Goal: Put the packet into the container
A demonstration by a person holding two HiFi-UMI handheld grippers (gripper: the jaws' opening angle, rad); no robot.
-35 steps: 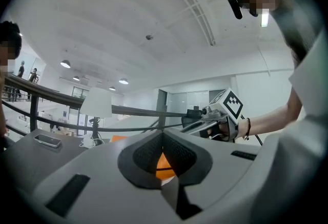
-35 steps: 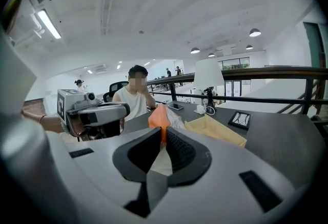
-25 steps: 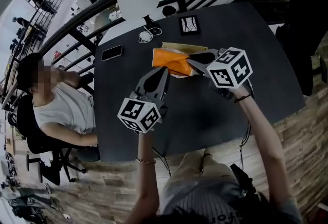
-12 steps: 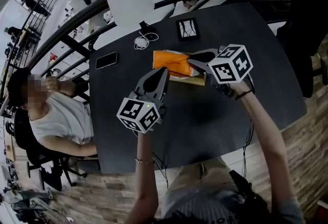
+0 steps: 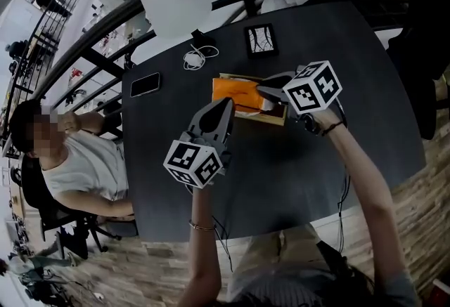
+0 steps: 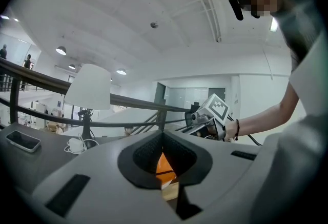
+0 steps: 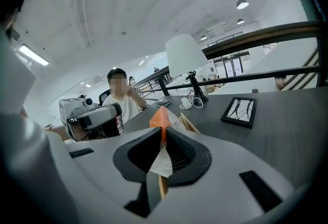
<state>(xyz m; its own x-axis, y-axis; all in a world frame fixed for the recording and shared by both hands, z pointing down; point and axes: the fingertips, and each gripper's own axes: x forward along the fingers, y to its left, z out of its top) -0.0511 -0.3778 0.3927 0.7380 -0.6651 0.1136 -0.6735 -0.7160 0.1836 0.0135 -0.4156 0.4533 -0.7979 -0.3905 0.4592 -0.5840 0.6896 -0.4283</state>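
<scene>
Setting: a dark table [image 5: 295,158] seen from above, with a person holding a two-jaw gripper in each hand.
Container: a shallow wooden container [image 5: 278,116] stands open near the table's middle.
Packet: an orange packet [image 5: 235,91] with a white end lies over the left part of the container, inside its rim as seen from above. Whether it rests on the bottom cannot be told.
Right gripper: the right gripper [image 7: 162,133] comes in from the right above the container. Its jaws are clamped on the packet's white end, and the orange part sticks up beyond the tips.
Left gripper: the left gripper [image 5: 226,103] waits just in front of the container, its tip near the packet. Its jaws are pressed together with nothing between them; the packet shows only in the background past them.
Done: judging by how things lie, the packet has been picked up and brought to the container.
Left to do: it probably has to settle fully inside, and the right jaws then have to let go and pull clear.
Other things: a phone [image 5: 145,83], a coiled cable [image 5: 199,55], a white lamp [image 5: 172,0] and a small framed picture [image 5: 259,39] sit on the far side of the table.
Bystander: a seated person [image 5: 84,158] is at the table's left edge.
</scene>
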